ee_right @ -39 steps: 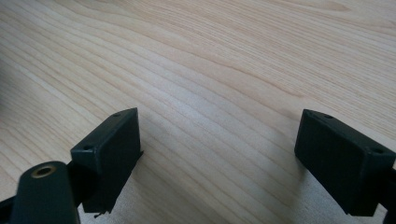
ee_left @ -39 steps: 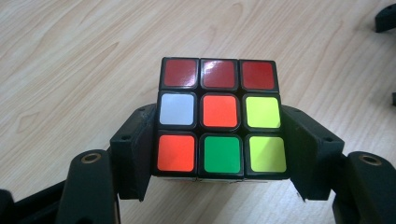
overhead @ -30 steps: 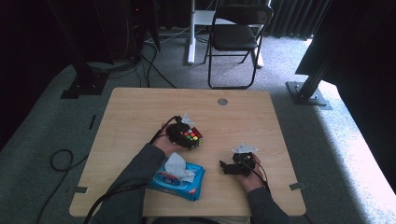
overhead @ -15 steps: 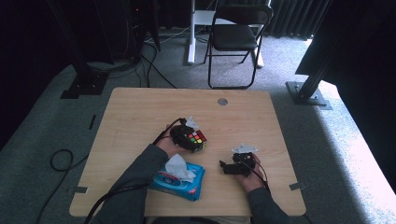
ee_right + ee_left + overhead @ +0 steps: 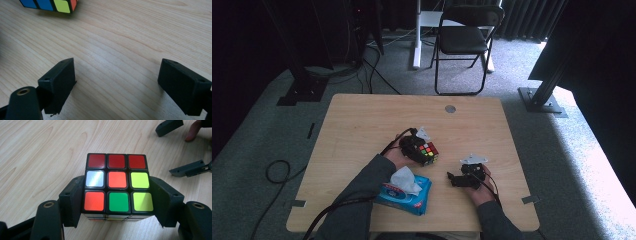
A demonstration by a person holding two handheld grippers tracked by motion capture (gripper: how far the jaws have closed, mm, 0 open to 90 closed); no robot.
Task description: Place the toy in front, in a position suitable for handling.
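Left gripper (image 5: 117, 217): jaws stand either side of the cube (image 5: 117, 185), flat black pads pressed against its two opposite side faces. Cube held, gripped at its lower layers. In the high view the left gripper (image 5: 424, 150) carries the cube (image 5: 426, 151) near the table's (image 5: 362, 125) centre; whether the cube's underside touches the wood or hangs just above it, cannot tell.

Cube: black plastic body, glossy square stickers with rounded corners. Top face toward the camera reads red, red, red in the far row; white, orange, yellow in the middle; orange, green, yellow in the near row. White sticker glares.

Left hand (image 5: 396, 156): comes in from the near edge, grey sleeve, forearm angled away from the person toward the cube, cable trailing back along the arm.

Right gripper (image 5: 117, 85): jaws wide apart, nothing between them, bare wood under the gap. Pads are blocky matt black plastic with small screw holes. In the high view the right gripper (image 5: 457, 179) lies low over the table, right of the cube and nearer the person, jaws pointing toward the wipes pack side. Right hand (image 5: 477, 182) wraps the body from behind; grey three-cornered plate on top.

From the right gripper view, a cube corner (image 5: 50, 5) shows blue, blue, yellow stickers, well apart from the open jaws.

Table: pale wood laminate, fine straight grain, rounded corners.

Wipes pack (image 5: 404, 192): soft blue packet, white tissue puffed out of its top, on the table near of the cube, just beside the left forearm.
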